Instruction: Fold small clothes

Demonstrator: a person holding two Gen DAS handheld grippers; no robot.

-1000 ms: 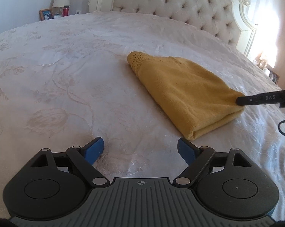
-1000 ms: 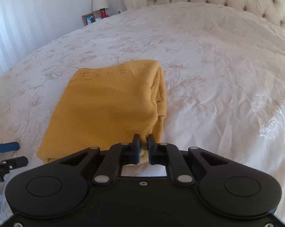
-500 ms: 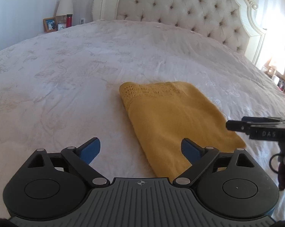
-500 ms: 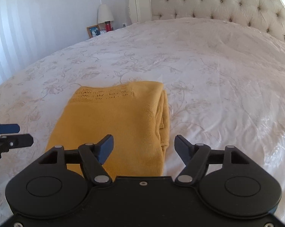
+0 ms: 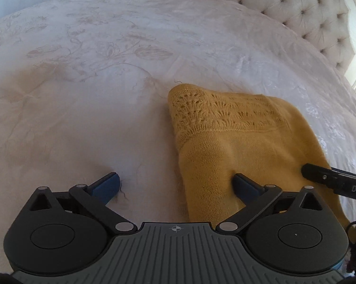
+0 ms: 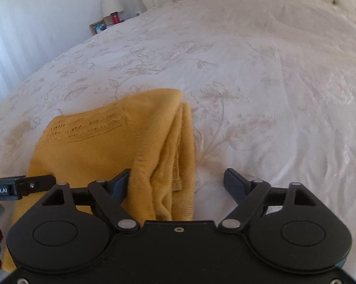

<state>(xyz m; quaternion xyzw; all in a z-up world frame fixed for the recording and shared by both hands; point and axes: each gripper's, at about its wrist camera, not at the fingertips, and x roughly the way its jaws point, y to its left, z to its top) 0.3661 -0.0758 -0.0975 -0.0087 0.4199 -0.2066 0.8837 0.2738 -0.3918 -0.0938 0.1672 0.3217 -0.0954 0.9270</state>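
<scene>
A folded mustard-yellow knit garment (image 5: 244,146) with a lacy band lies flat on the white bedspread (image 5: 107,71). My left gripper (image 5: 175,184) is open and low over the bed, straddling the garment's left edge: its right finger presses on the knit, its left finger rests on the bedspread. In the right wrist view the garment (image 6: 107,146) shows its stacked folded layers on the right side. My right gripper (image 6: 178,182) is open and straddles that layered edge, left finger on the knit, right finger over the bedspread (image 6: 260,82).
A tufted cream headboard (image 5: 308,11) stands at the far end of the bed. A nightstand with a lamp (image 6: 110,2), a red bottle (image 6: 116,19) and a photo frame (image 6: 98,26) is at the far left corner.
The right gripper let go of the garment's edge and opened. Both grippers then moved forward and down, so each open gripper now straddles one side edge of the folded garment.
</scene>
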